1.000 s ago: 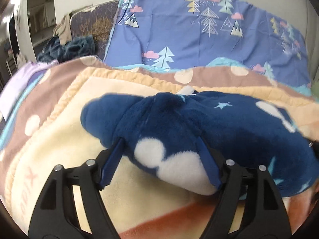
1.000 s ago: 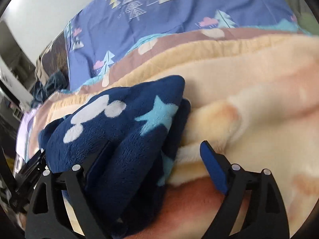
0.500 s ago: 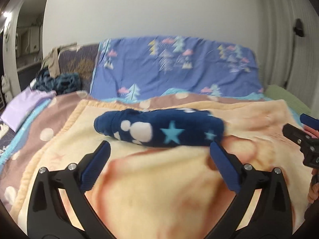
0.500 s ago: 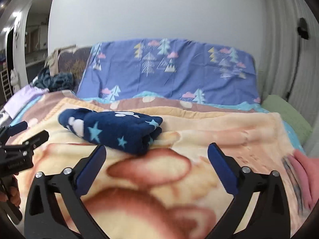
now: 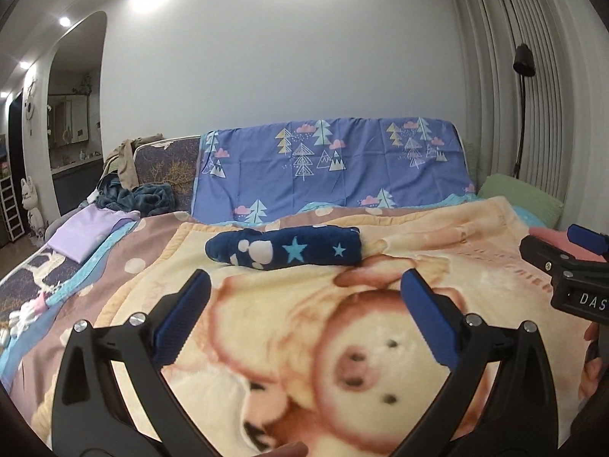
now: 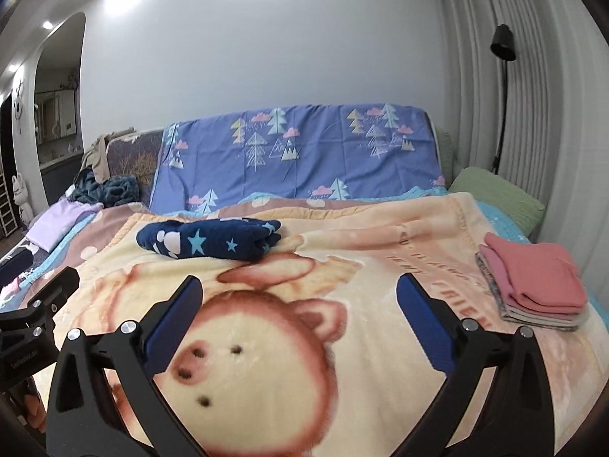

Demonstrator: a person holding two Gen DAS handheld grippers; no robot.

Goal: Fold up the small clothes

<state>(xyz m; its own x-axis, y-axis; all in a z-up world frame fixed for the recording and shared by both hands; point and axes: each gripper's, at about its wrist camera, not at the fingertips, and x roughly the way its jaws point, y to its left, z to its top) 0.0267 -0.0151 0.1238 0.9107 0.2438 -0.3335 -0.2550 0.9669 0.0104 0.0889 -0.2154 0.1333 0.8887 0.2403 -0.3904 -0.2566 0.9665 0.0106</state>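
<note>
A folded navy fleece garment (image 5: 289, 252) with stars and white blobs lies at the far side of the cream pig-print blanket (image 5: 342, 361); it also shows in the right wrist view (image 6: 213, 242). My left gripper (image 5: 304, 297) is open and empty, well back from the garment. My right gripper (image 6: 298, 304) is open and empty too, also held back over the pig print. A stack of folded pink and grey clothes (image 6: 533, 285) lies on the blanket's right side.
A purple tree-print sheet (image 5: 335, 163) covers the bed head. A lilac cloth (image 5: 91, 230) and a heap of dark teal clothes (image 5: 137, 198) lie far left. A green pillow (image 6: 495, 194), a floor lamp (image 6: 504, 76) and curtains stand at the right.
Both grippers have let go of the navy garment and pulled back and up from it. The garment stays folded at the far side of the blanket.
</note>
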